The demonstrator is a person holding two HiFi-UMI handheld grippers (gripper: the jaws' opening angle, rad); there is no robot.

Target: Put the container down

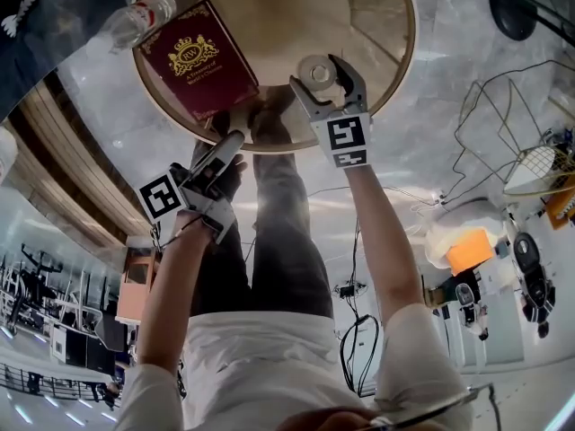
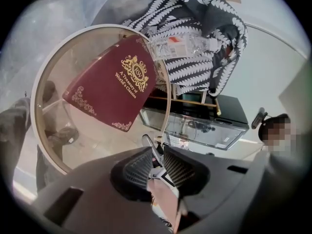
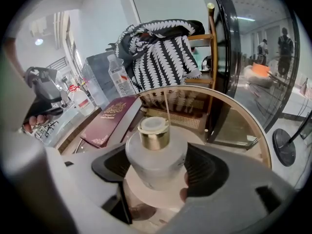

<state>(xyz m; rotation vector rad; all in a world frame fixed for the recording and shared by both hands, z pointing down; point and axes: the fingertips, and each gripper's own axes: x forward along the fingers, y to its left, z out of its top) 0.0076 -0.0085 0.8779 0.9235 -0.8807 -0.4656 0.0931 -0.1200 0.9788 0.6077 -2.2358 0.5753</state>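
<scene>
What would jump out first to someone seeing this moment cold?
A frosted bottle with a gold collar, clamped in the right gripper over the near edge of the round glass table. Left of it in the head view, a burgundy book with a gold crest lies on the table.

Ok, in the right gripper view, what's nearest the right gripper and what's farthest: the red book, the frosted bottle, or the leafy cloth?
1. frosted bottle: gripped between the jaws of the right gripper.
2. red book: flat on the round table, behind and left.
3. leafy cloth: draped over the chair beyond the table.
</scene>
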